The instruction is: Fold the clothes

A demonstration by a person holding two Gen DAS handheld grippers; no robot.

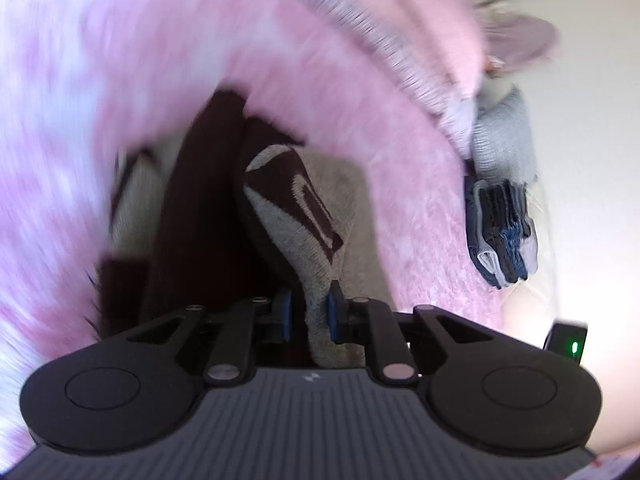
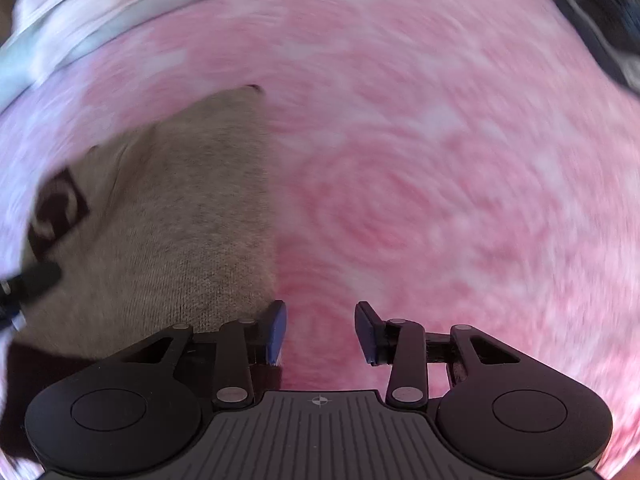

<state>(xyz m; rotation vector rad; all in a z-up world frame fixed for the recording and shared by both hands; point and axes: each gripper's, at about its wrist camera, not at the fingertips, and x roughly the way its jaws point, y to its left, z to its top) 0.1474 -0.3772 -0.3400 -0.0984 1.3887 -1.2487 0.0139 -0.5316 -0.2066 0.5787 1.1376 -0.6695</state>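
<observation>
On pink blanket (image 2: 440, 160): left gripper (image 1: 310, 316) pinches beige-brown garment (image 1: 296, 216); right gripper (image 2: 320, 332) half-wide, empty, probably seeking hem at nine o'clock.

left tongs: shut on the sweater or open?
Shut. The left tongs pinch a fold of the beige and brown sweater between their blue pads; the cloth bunches up from the grip, over the pink blanket.
</observation>
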